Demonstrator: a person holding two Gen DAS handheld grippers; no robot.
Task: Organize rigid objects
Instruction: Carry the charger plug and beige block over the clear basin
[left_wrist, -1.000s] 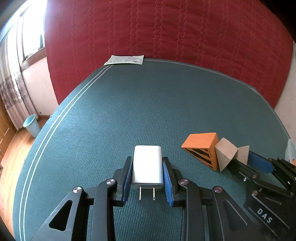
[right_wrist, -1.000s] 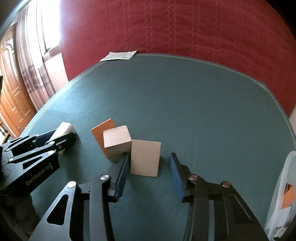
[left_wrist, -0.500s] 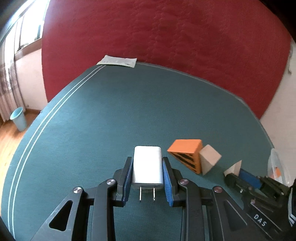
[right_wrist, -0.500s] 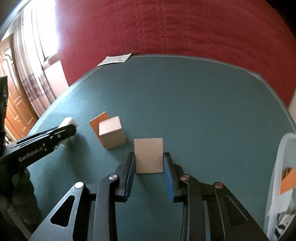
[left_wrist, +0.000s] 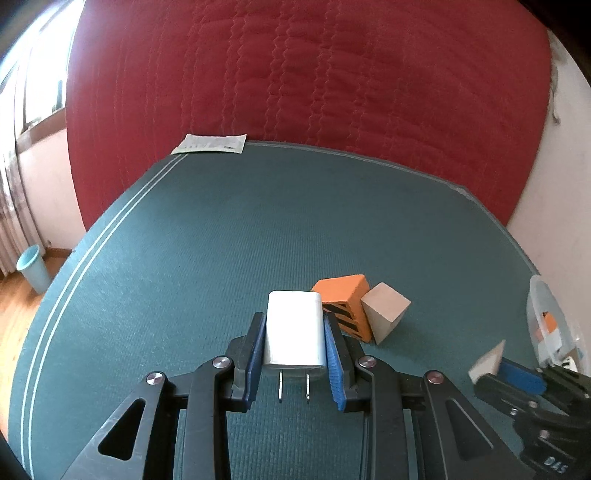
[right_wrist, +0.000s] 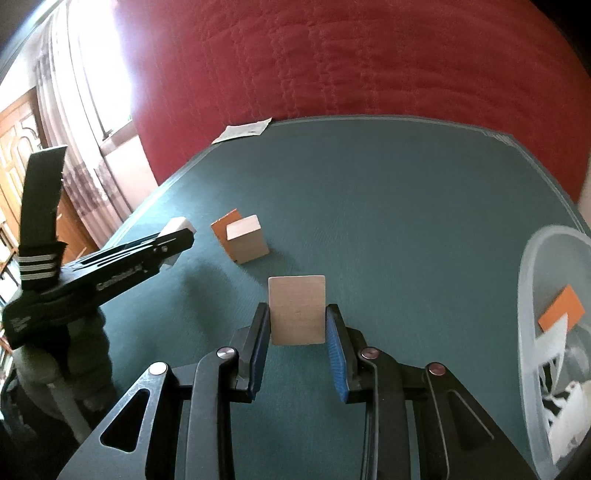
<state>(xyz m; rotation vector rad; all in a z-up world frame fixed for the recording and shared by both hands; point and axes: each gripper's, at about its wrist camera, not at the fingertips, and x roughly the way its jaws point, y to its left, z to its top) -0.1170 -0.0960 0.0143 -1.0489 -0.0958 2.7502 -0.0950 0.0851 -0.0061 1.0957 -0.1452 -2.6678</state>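
Observation:
My left gripper (left_wrist: 294, 354) is shut on a white plug charger (left_wrist: 294, 330), prongs pointing back at the camera, held above the green table (left_wrist: 221, 240). My right gripper (right_wrist: 297, 341) is shut on a flat wooden block (right_wrist: 297, 309), lifted over the table; it shows at the right edge of the left wrist view (left_wrist: 491, 363). An orange block with black stripes (left_wrist: 345, 302) and a wooden cube (left_wrist: 386, 312) stand together on the table, also in the right wrist view (right_wrist: 246, 239). The left gripper with the charger shows at left in the right wrist view (right_wrist: 177, 236).
A clear plastic bin (right_wrist: 554, 332) holding an orange piece and other items stands at the table's right edge, also in the left wrist view (left_wrist: 550, 321). A paper sheet (left_wrist: 210, 143) lies at the far edge. A red quilt (left_wrist: 314, 74) hangs behind. A blue wastebasket (left_wrist: 33, 267) stands on the floor.
My right gripper closed on the flat wooden block and lifted it away from the orange block and cube, toward the bin. My left gripper keeps the charger and has shifted right.

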